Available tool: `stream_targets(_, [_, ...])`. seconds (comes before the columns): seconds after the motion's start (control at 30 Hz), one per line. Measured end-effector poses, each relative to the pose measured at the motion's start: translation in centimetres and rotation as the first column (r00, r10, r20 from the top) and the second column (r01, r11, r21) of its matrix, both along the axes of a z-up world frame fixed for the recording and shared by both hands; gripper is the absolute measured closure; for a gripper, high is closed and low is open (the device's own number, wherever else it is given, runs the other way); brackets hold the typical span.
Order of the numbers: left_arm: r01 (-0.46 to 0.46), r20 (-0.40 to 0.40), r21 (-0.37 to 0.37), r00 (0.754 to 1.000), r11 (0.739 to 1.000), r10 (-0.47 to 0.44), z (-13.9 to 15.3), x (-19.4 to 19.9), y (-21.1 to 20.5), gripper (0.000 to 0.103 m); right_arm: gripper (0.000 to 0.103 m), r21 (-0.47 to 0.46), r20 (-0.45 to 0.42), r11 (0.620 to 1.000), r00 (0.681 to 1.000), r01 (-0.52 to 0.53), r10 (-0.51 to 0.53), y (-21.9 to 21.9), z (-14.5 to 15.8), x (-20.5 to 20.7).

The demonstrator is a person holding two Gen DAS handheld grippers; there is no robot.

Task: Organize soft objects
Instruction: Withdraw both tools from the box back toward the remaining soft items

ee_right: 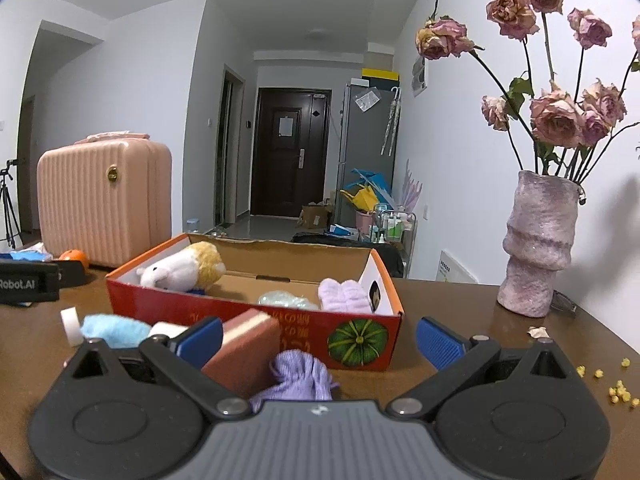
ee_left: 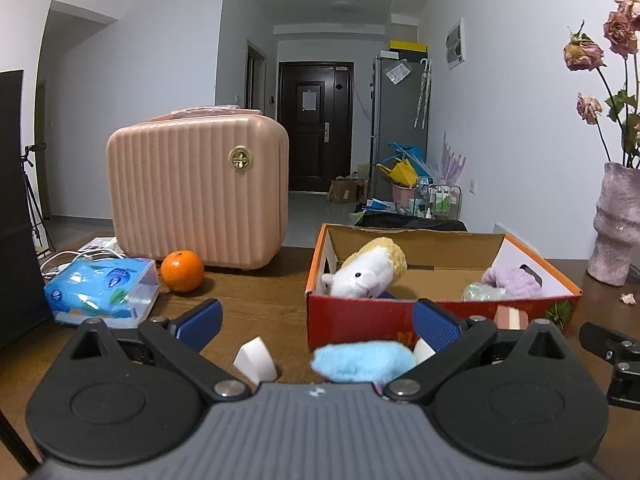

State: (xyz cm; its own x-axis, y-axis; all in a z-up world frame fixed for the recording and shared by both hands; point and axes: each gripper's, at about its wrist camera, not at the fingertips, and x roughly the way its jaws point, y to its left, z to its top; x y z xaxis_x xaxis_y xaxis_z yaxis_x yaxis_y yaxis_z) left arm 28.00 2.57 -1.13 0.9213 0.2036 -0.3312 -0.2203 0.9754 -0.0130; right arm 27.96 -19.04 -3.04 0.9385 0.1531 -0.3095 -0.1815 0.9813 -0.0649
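Note:
An open red cardboard box [ee_left: 360, 316] [ee_right: 224, 308] stands on the brown table. Inside lie a white and yellow plush [ee_left: 366, 270] [ee_right: 180, 268], a lilac fluffy cloth [ee_left: 514, 280] [ee_right: 344, 296] and a pale green soft item [ee_right: 282, 300]. In front of the box lie a light blue fluffy piece [ee_left: 360, 360] [ee_right: 114, 330], a white sponge wedge [ee_left: 256, 358], a pink and brown sponge block [ee_right: 244, 350] and a purple knitted piece [ee_right: 298, 376]. My left gripper [ee_left: 318, 322] is open, the blue piece between its fingers. My right gripper [ee_right: 318, 338] is open over the purple piece.
A pink ribbed case [ee_left: 198, 188], an orange [ee_left: 182, 271] and a blue tissue pack [ee_left: 102, 292] stand at the left. A lilac vase [ee_right: 538, 244] of dried roses stands at the right, with yellow crumbs [ee_right: 618, 392] near it.

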Motion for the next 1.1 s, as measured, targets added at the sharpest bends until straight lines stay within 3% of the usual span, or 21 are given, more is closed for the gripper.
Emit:
stream_targets(0.5, [0.021,-0.027,0.01,0.999,1.0,-0.02,-0.5,-5.5,0.4,0.0,0.0,0.004,-0.024,1.0,1.0,0.007,-0.007,-1.2,-0.4,-5.5])
stream_targets(1.1, [0.063,-0.069,-0.018,0.996,0.998,-0.064,-1.0,-8.3,1.2,0.0,0.0,0.007,-0.039,1.0,0.999,0.009,-0.009,-1.4,-0.7,-8.3])
